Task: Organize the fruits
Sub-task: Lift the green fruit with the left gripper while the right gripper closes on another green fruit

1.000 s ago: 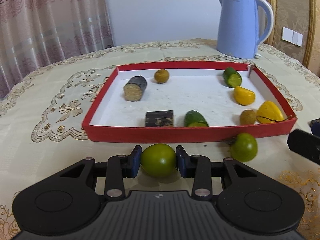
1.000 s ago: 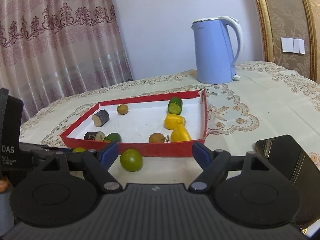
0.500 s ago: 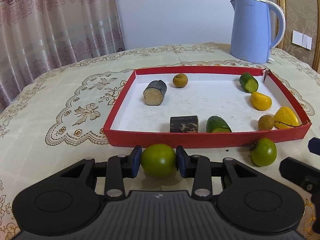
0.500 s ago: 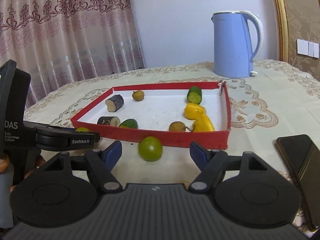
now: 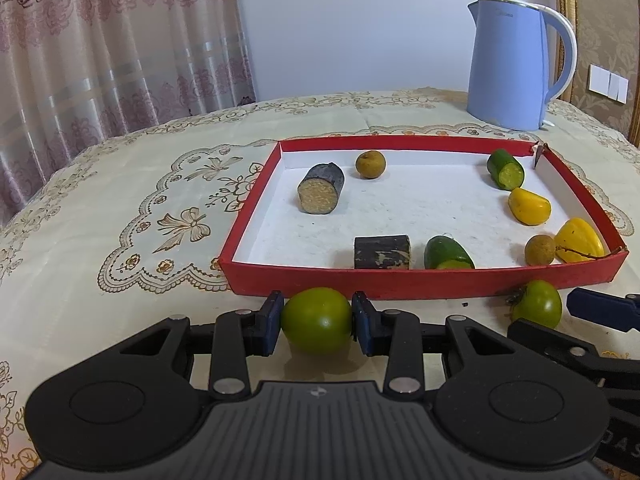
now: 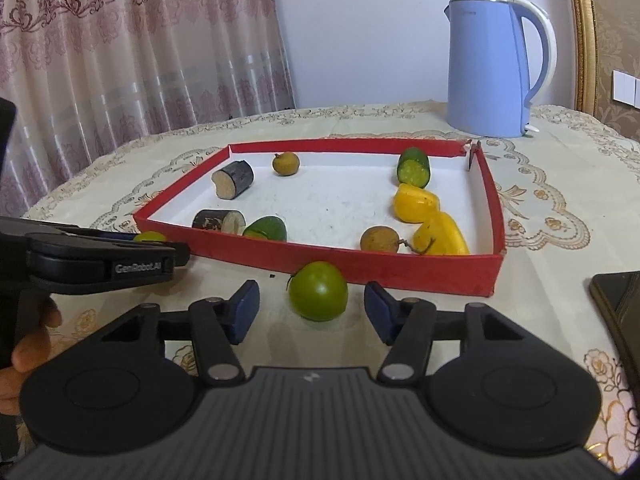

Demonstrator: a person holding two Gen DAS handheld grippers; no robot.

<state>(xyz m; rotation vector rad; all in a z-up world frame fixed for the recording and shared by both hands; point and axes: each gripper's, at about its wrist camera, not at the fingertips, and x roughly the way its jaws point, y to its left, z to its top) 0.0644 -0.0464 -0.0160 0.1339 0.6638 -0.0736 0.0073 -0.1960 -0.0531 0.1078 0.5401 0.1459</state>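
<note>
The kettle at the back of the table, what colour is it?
The kettle is pale blue with a white handle, clearest in the right wrist view.

Left gripper (image 5: 317, 322): pitched downward, jaws clamped on a green fruit (image 5: 316, 319). Right gripper (image 6: 311, 312): pitched downward, jaws closing, a second green fruit (image 6: 318, 291) between them, pads clear of it. Bare fingers (image 6: 28, 354) wrap the left handle.

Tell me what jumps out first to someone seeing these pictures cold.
The red tray mid-table, scattered with cut green, yellow and dark pieces, with the blue kettle standing behind it. In front of the tray, the left gripper clamps one green tomato, while the right gripper is closing around a second green tomato without touching it.
</note>
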